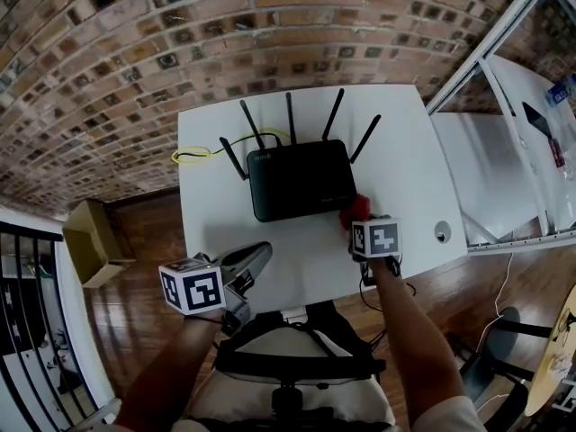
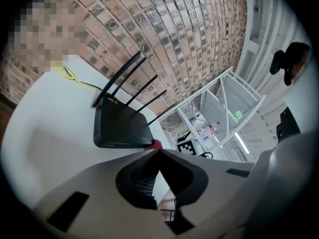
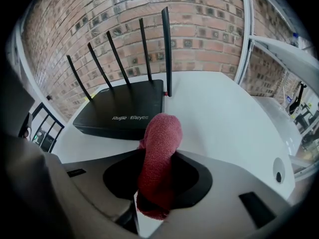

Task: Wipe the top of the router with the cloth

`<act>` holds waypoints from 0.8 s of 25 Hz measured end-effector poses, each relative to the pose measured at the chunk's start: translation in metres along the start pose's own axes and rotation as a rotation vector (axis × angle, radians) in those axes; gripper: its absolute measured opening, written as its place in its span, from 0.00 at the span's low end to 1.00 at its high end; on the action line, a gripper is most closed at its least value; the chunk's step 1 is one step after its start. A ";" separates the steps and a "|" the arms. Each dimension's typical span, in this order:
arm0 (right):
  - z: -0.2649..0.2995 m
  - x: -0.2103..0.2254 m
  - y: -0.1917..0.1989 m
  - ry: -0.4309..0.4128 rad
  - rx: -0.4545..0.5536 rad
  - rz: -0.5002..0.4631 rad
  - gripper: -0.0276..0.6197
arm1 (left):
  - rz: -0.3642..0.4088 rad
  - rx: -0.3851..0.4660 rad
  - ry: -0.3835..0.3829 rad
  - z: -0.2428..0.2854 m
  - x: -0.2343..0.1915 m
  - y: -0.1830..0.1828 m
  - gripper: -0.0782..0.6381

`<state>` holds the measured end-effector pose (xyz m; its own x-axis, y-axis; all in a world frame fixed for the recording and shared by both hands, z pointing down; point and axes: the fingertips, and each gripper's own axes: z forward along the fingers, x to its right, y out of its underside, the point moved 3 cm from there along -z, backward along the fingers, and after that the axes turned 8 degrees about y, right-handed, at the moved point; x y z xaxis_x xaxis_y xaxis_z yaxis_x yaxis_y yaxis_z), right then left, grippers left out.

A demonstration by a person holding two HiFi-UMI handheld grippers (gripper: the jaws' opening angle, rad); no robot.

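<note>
Router (image 1: 300, 180) is sitting mid-frame on the white surface (image 1: 400, 142). Right gripper (image 3: 158, 183) jaws are pinching the red cloth (image 3: 158, 148) by its lower-right corner. Left gripper (image 2: 158, 153) is hovering, jaws closed, empty. I'm judging this the approach; next move calls for pressing the cloth onto the top.

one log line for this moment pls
right gripper: shut on cloth, by router near-right corner | left gripper: shut, empty, at table front edge | router top: cloth not on it yet

The router (image 1: 300, 180) is black and the cloth (image 3: 158, 153) is red. The table (image 1: 400, 142) is white, the cable (image 1: 193, 155) yellow, the wall (image 1: 135, 52) brown brick.
</note>
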<state>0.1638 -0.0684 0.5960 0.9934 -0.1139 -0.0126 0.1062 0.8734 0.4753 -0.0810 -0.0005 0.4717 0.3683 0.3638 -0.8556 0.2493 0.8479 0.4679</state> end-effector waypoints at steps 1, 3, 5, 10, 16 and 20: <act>0.000 -0.002 0.000 0.002 0.000 -0.003 0.24 | -0.001 0.002 0.000 -0.002 -0.001 -0.001 0.14; -0.001 -0.008 0.000 0.003 0.001 -0.006 0.24 | -0.002 0.007 0.002 -0.006 -0.003 -0.002 0.14; -0.001 -0.013 0.001 0.004 0.001 -0.006 0.24 | -0.003 0.011 0.004 -0.009 -0.004 -0.003 0.14; -0.003 -0.022 0.002 0.011 -0.002 -0.008 0.24 | -0.004 0.015 0.010 -0.018 -0.007 -0.004 0.14; -0.005 -0.038 0.004 0.009 -0.014 0.001 0.24 | 0.007 0.017 0.006 -0.028 -0.012 -0.006 0.14; -0.006 -0.056 0.005 -0.010 -0.018 -0.022 0.24 | 0.018 0.022 0.001 -0.035 -0.015 -0.009 0.14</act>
<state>0.1090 -0.0554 0.5940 0.9904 -0.1374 -0.0143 0.1286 0.8791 0.4589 -0.1205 -0.0002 0.4720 0.3719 0.3797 -0.8471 0.2625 0.8322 0.4883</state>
